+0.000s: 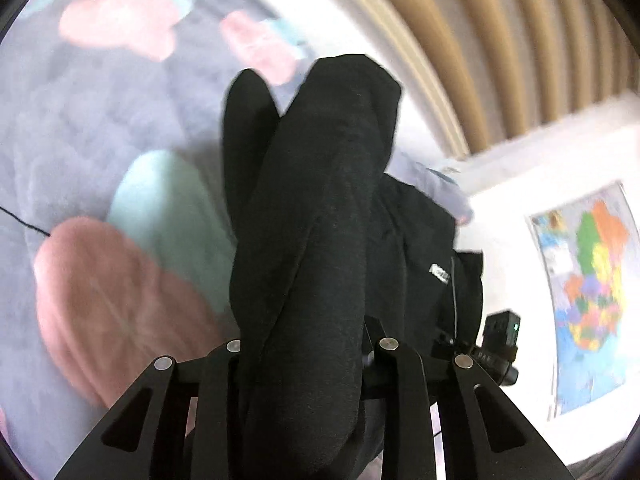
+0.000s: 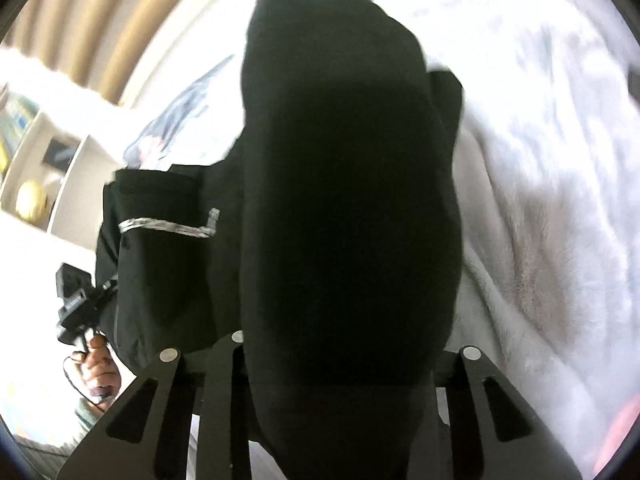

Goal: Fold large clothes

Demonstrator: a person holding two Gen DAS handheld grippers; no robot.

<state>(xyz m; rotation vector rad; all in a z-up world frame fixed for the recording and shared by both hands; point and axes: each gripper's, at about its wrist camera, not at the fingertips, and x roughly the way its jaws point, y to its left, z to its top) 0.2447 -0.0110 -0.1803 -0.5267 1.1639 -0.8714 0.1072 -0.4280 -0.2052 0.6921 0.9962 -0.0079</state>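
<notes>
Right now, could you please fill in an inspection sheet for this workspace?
Surface: fleece blanket, grey with pink and mint patches, spread out below.
Job's things: black garment, bunched, hanging from both tools above the blanket.
Clutter: nothing seen.
Grippers: left tool and right tool each shut on a fold of the garment.
Cables: thin black wire across the blanket; another under the hand holding the left tool.
Surroundings: curtain, wall map, white shelf.
</notes>
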